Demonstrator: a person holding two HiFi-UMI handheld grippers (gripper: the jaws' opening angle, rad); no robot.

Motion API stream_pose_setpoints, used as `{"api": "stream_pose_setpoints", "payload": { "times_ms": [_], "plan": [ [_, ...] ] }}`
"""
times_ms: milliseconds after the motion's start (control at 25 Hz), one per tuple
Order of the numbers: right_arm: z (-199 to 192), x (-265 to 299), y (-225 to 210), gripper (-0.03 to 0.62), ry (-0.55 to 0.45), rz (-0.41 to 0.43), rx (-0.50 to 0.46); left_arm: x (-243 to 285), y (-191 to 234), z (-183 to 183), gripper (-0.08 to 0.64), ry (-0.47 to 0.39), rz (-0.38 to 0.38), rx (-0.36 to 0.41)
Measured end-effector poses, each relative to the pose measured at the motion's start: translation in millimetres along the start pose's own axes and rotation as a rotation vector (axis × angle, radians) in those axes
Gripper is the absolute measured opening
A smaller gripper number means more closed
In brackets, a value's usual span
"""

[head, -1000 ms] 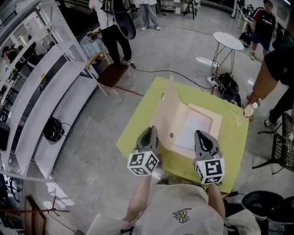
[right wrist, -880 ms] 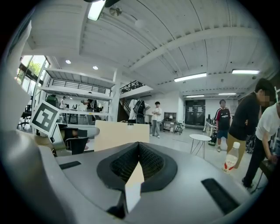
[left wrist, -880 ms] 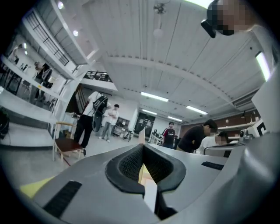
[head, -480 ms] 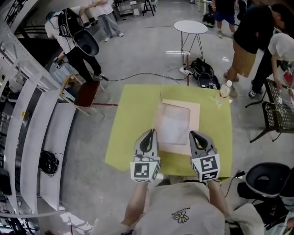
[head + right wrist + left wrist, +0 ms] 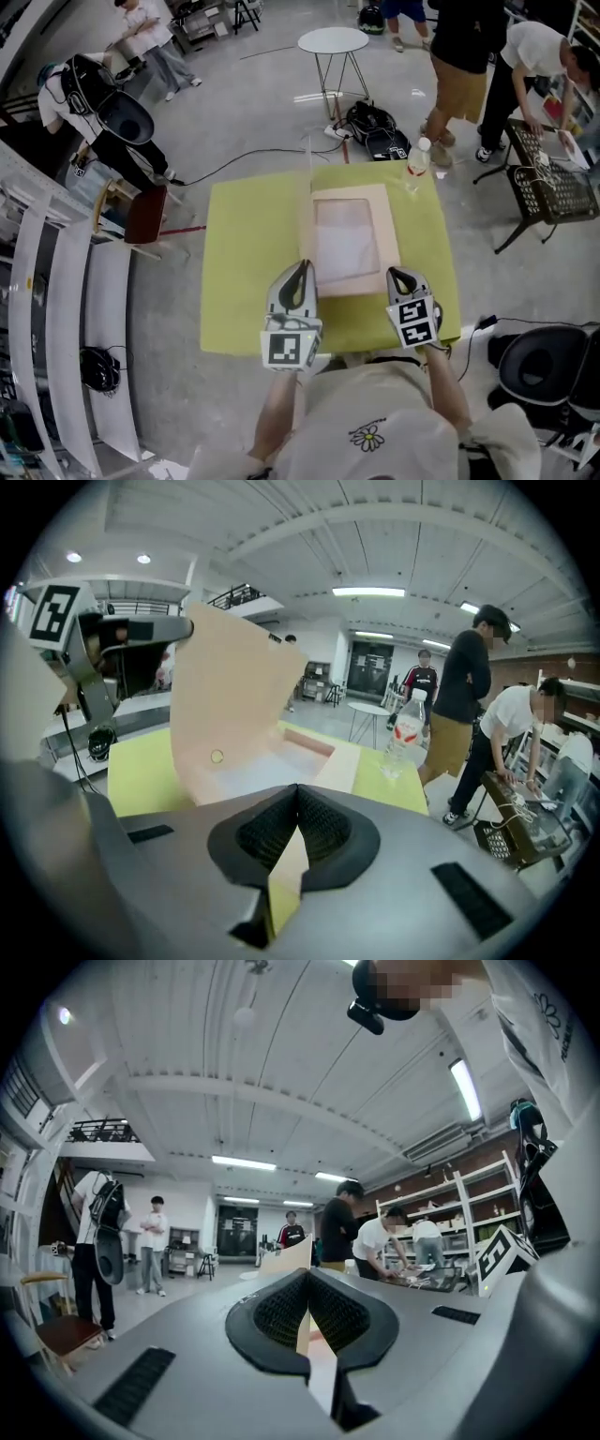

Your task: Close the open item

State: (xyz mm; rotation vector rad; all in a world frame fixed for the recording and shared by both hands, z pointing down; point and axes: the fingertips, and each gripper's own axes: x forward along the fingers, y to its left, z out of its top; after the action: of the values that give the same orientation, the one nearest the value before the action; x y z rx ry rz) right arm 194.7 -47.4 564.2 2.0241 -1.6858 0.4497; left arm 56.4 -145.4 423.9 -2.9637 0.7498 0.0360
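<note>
**Both grippers closed and empty, the box lid stands upright**

You hold the left gripper (image 5: 300, 268) and the right gripper (image 5: 401, 275) side by side over the near part of the yellow table (image 5: 239, 281). In the left gripper view the two jaws are pressed together and nothing is between them. In the right gripper view the jaws also meet at their tips, and nothing is pinched there.

The flat beige box (image 5: 354, 239) lies near the middle of the table, with its long side pointing away from you. It is open. Its lid (image 5: 307, 202) stands upright along the left edge of the box, so in the head view you see it almost edge-on. In the right gripper view the inner face of the lid rises at the left, with a small round button (image 5: 217, 757) on its lower part.

The tip of the left gripper is just beside the near left corner of the box, close to the near end of the lid. I cannot tell if it touches. The tip of the right gripper is near the near right corner of the box.

A water bottle (image 5: 416, 161) stands upright at the far right corner of the table, apart from the box. Behind the table there is a round white side table (image 5: 333, 40), and a chair (image 5: 145, 214) stands at the left.
</note>
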Motion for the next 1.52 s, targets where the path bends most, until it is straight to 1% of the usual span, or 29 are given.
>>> {"api": "stream_pose_setpoints", "payload": {
  "times_ms": [80, 160, 240, 320, 400, 520, 600, 640, 760, 800, 920, 1040, 1120, 1240, 1400, 1520],
  "plan": [
    [-17.3, 1.3, -8.8, 0.012, 0.033, -0.014, 0.036, 4.5, -8.6, 0.4, 0.014, 0.003, -0.022, 0.002],
    [-33.0, 0.9, -18.5, 0.012, 0.067, -0.032, 0.071, 9.3, -16.9, 6.6, 0.014, -0.02, -0.038, -0.022],
    [-48.8, 0.3, -29.1, 0.012, 0.102, -0.055, 0.084, 13.7, -23.4, 10.1, 0.014, -0.034, -0.053, -0.031],
    [-64.4, -0.9, -39.8, 0.012, 0.137, -0.076, 0.081, 17.9, -29.8, 8.2, 0.014, -0.029, -0.074, -0.018],
    [-78.2, -1.7, -48.1, 0.012, 0.166, -0.08, 0.086, 22.5, -37.8, 5.3, 0.015, -0.027, -0.099, 0.0],
    [-94.1, -0.9, -52.6, 0.012, 0.203, -0.064, 0.094, 29.0, -53.7, 2.8, 0.015, -0.037, -0.145, 0.032],
    [-99.3, 0.9, -50.6, 0.012, 0.218, -0.049, 0.094, 32.6, -66.2, 0.6, 0.015, -0.04, -0.187, 0.056],
    [-100.2, 2.5, -48.6, 0.012, 0.222, -0.04, 0.097, 34.2, -72.5, -1.0, 0.015, -0.038, -0.214, 0.08],
    [-100.9, 5.7, -43.8, 0.012, 0.226, -0.024, 0.11, 37.5, -91.0, -10.9, 0.015, 0.004, -0.312, 0.237],
    [-101.5, 5.5, -42.7, 0.012, 0.226, -0.02, 0.12, 37.8, -96.0, -15.3, 0.017, 0.02, -0.33, 0.253],
    [-102.9, 4.0, -39.5, 0.012, 0.221, -0.001, 0.152, 38.6, -109.8, -29.1, 0.017, 0.07, -0.364, 0.241],
    [-102.2, 3.4, -38.8, 0.012, 0.215, 0.002, 0.154, 41.0, -128.6, -43.4, 0.017, 0.127, -0.417, 0.251],
    [-101.3, 3.5, -38.2, 0.012, 0.212, 0.001, 0.156, 42.3, -142.6, -58.0, 0.018, 0.179, -0.456, 0.246],
    [-101.6, 4.1, -37.2, 0.012, 0.211, -0.002, 0.155, 44.9, -157.4, -79.4, 0.018, 0.236, -0.495, 0.24],
    [-101.2, 4.0, -36.5, 0.012, 0.208, -0.007, 0.141, 48.5, -174.4, -99.0, 0.018, 0.286, -0.549, 0.259],
    [-101.4, 3.4, -37.4, 0.012, 0.197, -0.013, 0.145, 50.8, -189.5, -114.8, 0.018, 0.323, -0.6, 0.295]
  ]
}}
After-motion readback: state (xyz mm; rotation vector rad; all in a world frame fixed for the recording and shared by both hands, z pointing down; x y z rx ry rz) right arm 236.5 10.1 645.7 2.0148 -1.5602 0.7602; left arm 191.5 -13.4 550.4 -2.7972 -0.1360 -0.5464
